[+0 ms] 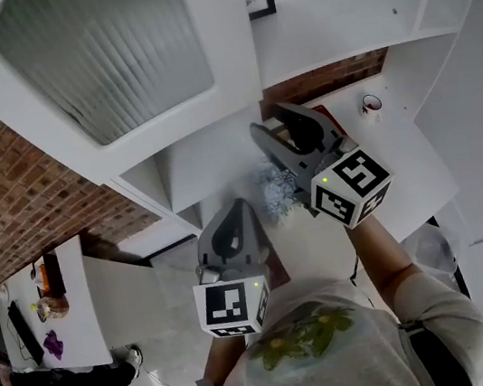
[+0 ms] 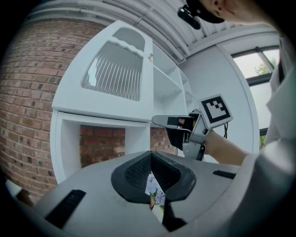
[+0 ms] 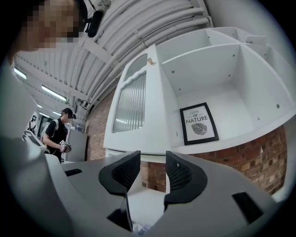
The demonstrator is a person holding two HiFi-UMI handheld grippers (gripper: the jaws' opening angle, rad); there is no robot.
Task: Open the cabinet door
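Although the white cabinet fills the upper half of the head view, what matters is its door, which stands swung out from the cabinet front toward ten o'clock, so the opening looks done or close to it. The likeliest trouble from here, as I judge it, is the door swinging shut again with nothing holding it, or being knocked by a passing hand. The right gripper has its jaws spread wide and empty, and the door's free edge rises just beyond them at twelve o'clock in the right gripper view, so a careless sweep could catch it. The left gripper has its jaws closed together on nothing I can make out. A scrap of patterned stuff shows through the slit below them, and what it is I cannot tell. This gripper sits at six o'clock in the head view, well apart from the door. The door is a white frame, arched at the top, around a ribbed frosted pane, with a small brass-coloured knob high on its free edge.
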